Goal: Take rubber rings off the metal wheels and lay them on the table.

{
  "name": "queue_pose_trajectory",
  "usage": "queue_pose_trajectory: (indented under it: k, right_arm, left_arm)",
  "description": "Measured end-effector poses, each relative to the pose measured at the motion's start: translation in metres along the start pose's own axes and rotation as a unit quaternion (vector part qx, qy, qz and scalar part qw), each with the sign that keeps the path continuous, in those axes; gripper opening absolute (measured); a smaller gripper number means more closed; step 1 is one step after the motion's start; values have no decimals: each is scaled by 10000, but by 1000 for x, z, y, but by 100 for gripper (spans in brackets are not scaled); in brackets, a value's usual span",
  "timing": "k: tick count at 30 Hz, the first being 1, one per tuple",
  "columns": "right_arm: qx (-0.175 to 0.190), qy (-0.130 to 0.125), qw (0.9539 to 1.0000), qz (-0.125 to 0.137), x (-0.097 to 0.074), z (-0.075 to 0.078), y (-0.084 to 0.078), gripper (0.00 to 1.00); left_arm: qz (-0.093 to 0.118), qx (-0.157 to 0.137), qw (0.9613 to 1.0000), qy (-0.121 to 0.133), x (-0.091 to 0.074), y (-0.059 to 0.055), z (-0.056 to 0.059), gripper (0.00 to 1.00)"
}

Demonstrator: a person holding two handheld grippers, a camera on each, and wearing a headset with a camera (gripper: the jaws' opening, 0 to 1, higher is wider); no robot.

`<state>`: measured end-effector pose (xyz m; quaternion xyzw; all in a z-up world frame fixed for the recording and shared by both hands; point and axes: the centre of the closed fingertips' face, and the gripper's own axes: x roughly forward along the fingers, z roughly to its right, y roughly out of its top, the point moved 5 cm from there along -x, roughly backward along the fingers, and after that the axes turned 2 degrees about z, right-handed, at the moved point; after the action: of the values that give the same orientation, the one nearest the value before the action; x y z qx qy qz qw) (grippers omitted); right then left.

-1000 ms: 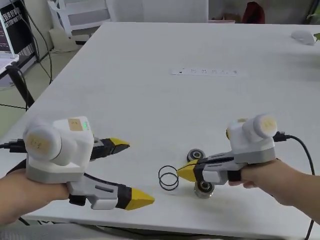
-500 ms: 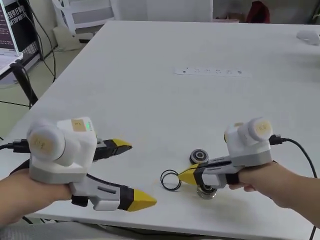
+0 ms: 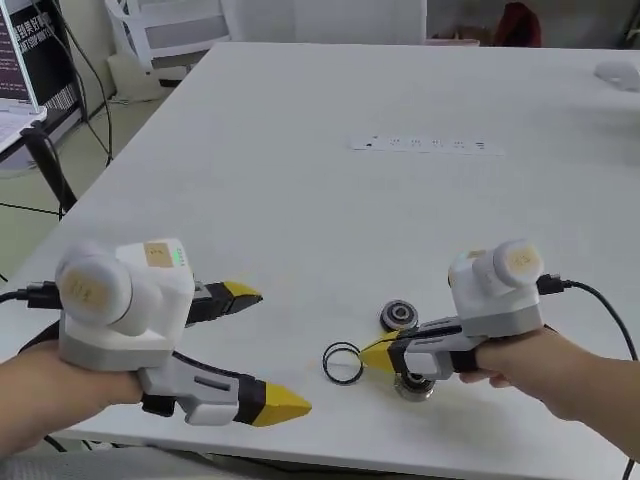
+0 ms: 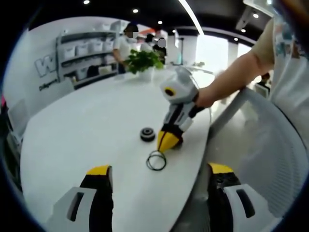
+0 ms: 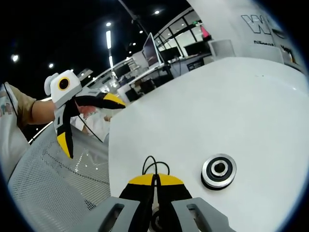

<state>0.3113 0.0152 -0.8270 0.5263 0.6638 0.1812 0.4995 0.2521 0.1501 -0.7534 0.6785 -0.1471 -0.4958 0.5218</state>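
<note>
My right gripper [image 3: 372, 352] is closed, tip touching the rubber rings [image 3: 341, 362] lying on the table [image 3: 330, 200], one metal wheel [image 3: 413, 385] beneath it. My left gripper [image 3: 272, 348] hovers, jaws wide apart

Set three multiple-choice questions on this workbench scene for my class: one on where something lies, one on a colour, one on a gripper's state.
1. Where do the rubber rings lie?
A. On the table, just ahead of the right gripper
B. Inside a box
C. On the floor

2. What colour are the jaw tips of both grippers?
A. Red
B. Yellow
C. Green

3. How do the jaws of the left gripper stand?
A. Shut
B. Clamped on a ring
C. Wide open and empty

Answers:
1 A: the rings rest on the white top by that gripper's shut tips.
2 B: the tips are yellow in every view.
3 C: its own view shows a wide gap between the jaws.
</note>
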Motion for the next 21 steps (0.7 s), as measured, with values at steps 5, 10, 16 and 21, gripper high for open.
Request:
queue_pose_trajectory:
  k: [5,10,16,21]
  right_arm:
    - [32,-36,10000,-21,0,1,-1,0]
    - [32,-65,10000,-42,2,3,-3,0]
    - [14,-98,9999,-51,3,4,-2,5]
    - [-37,-104,9999,-100,4,4,-4,10]
  left_arm:
    - [-14,-8,10000,-6,1,0,0,81]
    - [-26,-16,10000,-1,1,-1,0,81]
    - [-35,-39,10000,8,0,-2,-1,81]
    - [-68,-52,10000,0,-1,-4,-1,81]
